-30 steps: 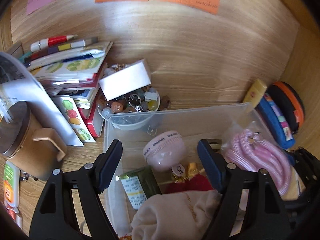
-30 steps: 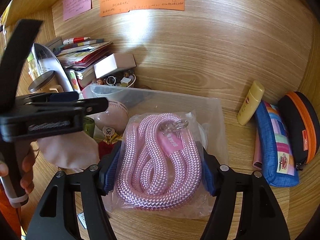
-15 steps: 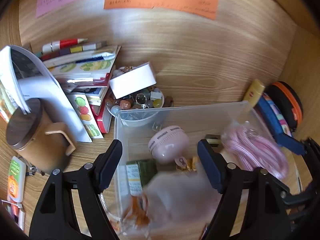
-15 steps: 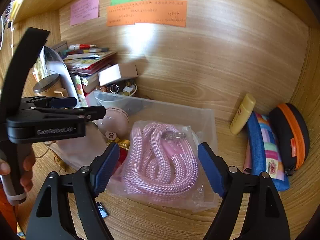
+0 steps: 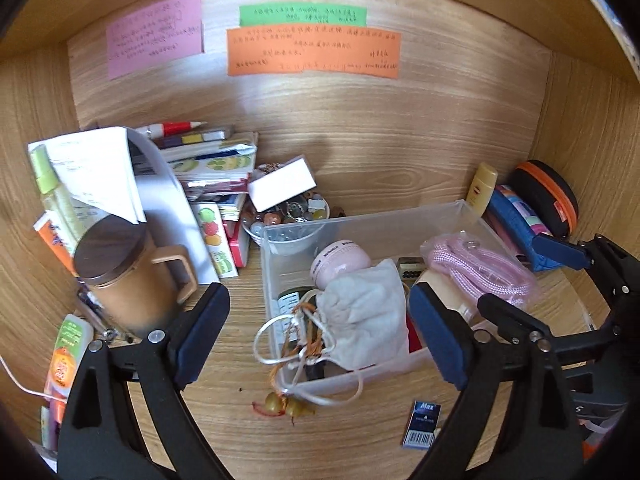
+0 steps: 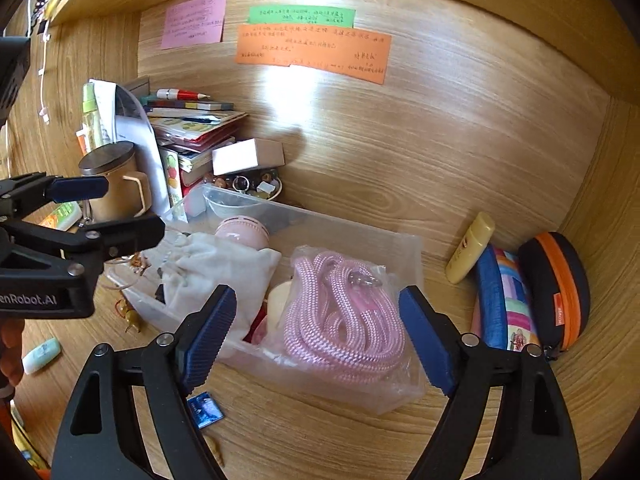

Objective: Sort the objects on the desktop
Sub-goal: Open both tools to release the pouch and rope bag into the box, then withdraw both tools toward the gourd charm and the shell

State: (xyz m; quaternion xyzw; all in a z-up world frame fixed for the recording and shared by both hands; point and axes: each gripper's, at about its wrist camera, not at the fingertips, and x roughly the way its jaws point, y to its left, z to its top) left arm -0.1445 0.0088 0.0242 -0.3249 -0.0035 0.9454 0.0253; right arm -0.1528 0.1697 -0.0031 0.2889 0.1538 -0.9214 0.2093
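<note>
Lying slantwise, clear bin (image 5: 400, 216), drawstrings (image 5: 280, 344) overhanging

A clear plastic bin (image 5: 360, 222) holds a white drawstring pouch (image 5: 366, 314), a bagged pink rope (image 6: 340, 320) overhanging its right end.

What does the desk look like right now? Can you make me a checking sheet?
Surface: wooden desk, crowded at the left and right edges.
Job's things: clear bin holds a white drawstring pouch, a pink round gadget and a small green jar; the bagged pink rope hangs over its near edge.
Clutter: brown lidded mug, book stack, bead bowl, yellow bottle, two pouches.
Grippers: left hand-held gripper and right hand-held gripper both open, holding nothing; jaws just opened.
Cables: white cable on the left wall.
Surroundings: three sticky notes on the back wall.
</note>
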